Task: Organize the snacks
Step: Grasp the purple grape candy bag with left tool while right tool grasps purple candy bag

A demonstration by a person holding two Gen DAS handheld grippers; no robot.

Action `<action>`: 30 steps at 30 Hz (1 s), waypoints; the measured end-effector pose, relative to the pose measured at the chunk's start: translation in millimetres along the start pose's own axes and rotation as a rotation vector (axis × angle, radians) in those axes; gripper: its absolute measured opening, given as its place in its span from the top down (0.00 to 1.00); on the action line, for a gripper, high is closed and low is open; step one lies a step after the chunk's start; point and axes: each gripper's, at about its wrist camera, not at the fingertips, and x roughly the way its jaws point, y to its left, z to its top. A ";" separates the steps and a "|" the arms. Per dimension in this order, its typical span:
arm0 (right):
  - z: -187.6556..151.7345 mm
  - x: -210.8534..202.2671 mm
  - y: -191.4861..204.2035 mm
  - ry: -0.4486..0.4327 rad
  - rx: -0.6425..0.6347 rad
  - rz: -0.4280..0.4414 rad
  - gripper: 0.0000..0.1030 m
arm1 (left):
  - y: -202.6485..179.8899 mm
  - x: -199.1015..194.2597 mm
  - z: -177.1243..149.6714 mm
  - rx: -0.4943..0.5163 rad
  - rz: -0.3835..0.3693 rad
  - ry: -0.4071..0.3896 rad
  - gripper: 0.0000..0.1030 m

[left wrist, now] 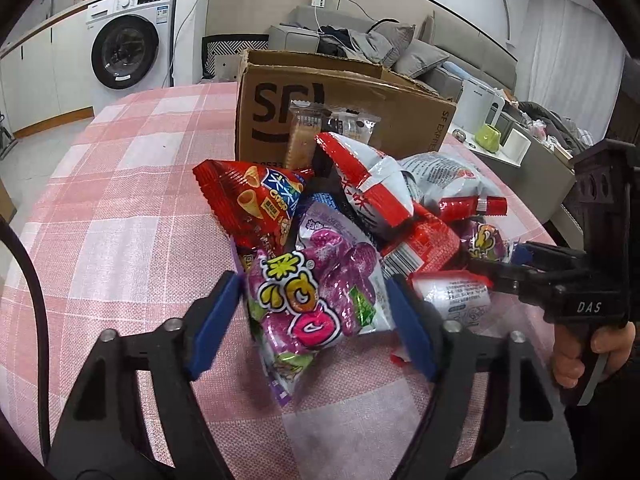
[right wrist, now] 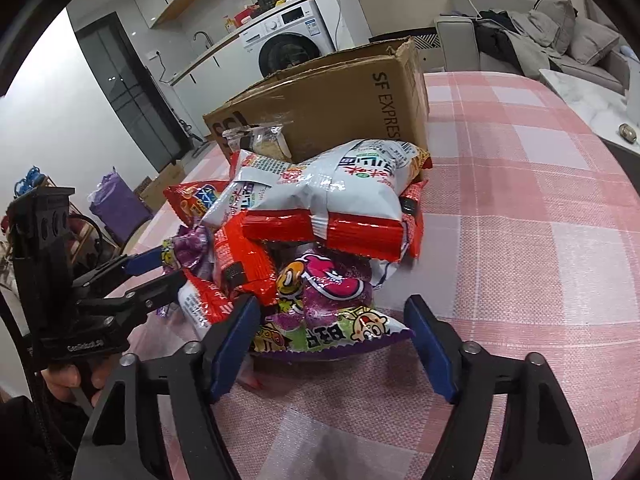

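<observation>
Pink-and-white checked cloth covers the table, where a heap of snack packets lies against one open cardboard box toward the far edge. In the left wrist view, two purple packets show: one purple candy packet, crinkled and glossy with yellow lettering, sits between the blue pads of the left gripper, both pads touching its sides; a second peeks out at the heap's right. One red cone-snack bag lies behind, two white-and-red bags beside it. The right gripper reaches in from the right.

In the right wrist view, the right gripper straddles one purple cartoon-printed packet; the left pad touches it, the right pad stands apart. One large white-and-red bag tops the heap.
</observation>
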 end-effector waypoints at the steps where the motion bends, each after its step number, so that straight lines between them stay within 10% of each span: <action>1: 0.1 -0.4 -1.5 0.000 0.006 0.011 0.36 | 0.2 -0.5 -0.2 -0.002 0.001 0.002 0.38; 14: -18.0 -18.2 -0.2 -0.049 0.002 0.027 0.61 | 4.9 -17.9 -9.8 -0.007 -0.028 -0.024 0.57; 16: -20.0 -22.7 0.5 -0.059 -0.001 0.025 0.62 | 6.3 -20.8 -10.8 -0.005 -0.017 -0.027 0.74; 23: -22.6 -31.7 0.5 -0.077 -0.008 0.027 0.64 | 13.4 -21.7 -15.1 -0.027 -0.027 -0.016 0.73; 30: -21.8 -31.1 -1.4 -0.070 -0.006 0.034 0.64 | 8.6 -5.2 -9.8 -0.039 -0.040 0.042 0.41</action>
